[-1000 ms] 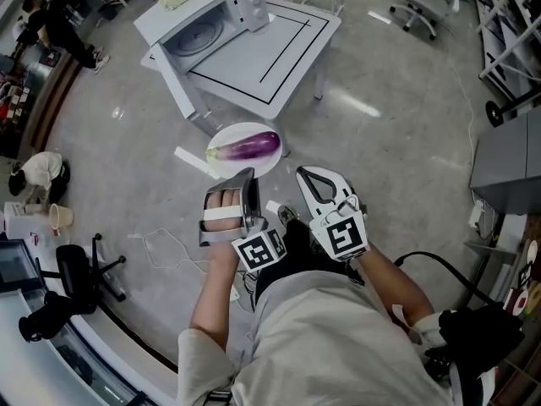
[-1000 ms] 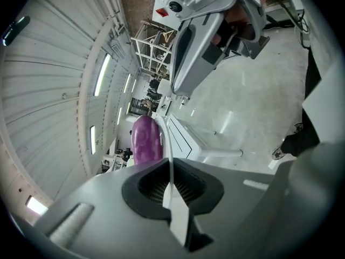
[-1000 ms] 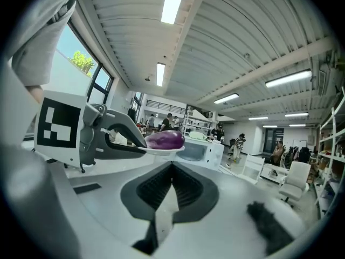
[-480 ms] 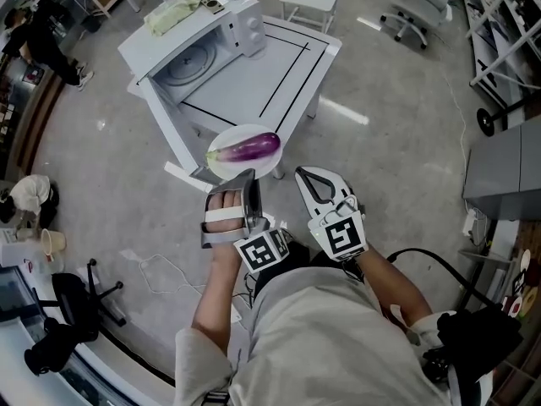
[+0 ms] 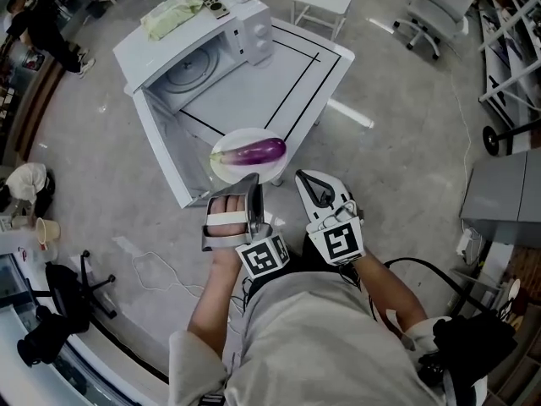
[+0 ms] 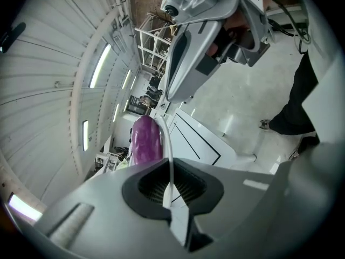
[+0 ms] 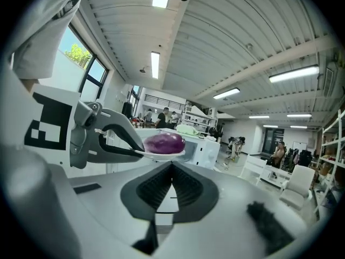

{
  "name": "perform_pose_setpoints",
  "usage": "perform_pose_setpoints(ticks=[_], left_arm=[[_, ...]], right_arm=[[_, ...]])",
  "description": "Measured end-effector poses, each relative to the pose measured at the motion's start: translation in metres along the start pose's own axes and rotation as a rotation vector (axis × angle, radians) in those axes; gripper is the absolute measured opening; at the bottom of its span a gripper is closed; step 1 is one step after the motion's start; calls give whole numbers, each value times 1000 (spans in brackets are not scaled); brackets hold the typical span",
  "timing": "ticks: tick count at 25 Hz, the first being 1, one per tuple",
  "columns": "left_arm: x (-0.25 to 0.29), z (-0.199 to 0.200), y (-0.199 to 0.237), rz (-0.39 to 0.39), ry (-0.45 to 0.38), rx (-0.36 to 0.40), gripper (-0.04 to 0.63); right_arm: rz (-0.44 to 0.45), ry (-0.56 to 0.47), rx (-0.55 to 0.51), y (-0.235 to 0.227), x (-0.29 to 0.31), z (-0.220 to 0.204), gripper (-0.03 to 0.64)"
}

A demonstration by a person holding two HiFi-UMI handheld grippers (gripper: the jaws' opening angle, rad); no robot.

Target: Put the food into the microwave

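Now the left tool (image 5: 254, 178) is pinching the near rim of a white plate (image 5: 226, 161), its jaws pressed onto the thin edge. A purple eggplant (image 5: 258, 151) is lying across the plate, at the middle of the head view. The right tool (image 5: 309, 179) is riding just right of it with its jaws pressed together and nothing between them.

Compared with a second ago, the white microwave (image 5: 245, 28) and its tabletop (image 5: 313, 66) are sitting lower and larger in the upper left of the frame. The plate, which was hanging over bare floor short of the tabletop, is now overlapping the tabletop's near corner, just below the microwave's open door (image 5: 165, 146). A green cloth (image 5: 169, 13) is lying on top of the microwave. Both tools are keeping the same side-by-side spacing.
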State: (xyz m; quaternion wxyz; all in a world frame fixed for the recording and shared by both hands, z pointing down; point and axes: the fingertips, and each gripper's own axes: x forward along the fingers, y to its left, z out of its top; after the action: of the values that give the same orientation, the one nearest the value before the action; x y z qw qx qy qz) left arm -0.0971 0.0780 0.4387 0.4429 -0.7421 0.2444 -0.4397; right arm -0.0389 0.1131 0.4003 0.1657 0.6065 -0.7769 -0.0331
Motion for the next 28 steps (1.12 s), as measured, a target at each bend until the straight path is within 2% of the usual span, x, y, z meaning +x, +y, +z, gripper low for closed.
perform_pose_setpoints(ticks=[4,9,14,18,24,28], left_arm=[[41,6,7,3,69,-19,25],[92,13,15,1,191,-58,25],[133,19,26,5,286,-85,25],[152,8,32,10,369,-90,25],[175,-8,46,22,434,-92,25],[197,-27,50,19,456,-128,25]], right_arm=[[52,-12,-30,-39,25,-8,9],[171,-6,-92,-85,58,-22,9],[239,-25,-104,-132,90,-33,9],[310,-48,-120,-145,116,-34,9],[382,-68,-133,-148,153,-35,9],[409,-68,-137,-146,178,-38,9]])
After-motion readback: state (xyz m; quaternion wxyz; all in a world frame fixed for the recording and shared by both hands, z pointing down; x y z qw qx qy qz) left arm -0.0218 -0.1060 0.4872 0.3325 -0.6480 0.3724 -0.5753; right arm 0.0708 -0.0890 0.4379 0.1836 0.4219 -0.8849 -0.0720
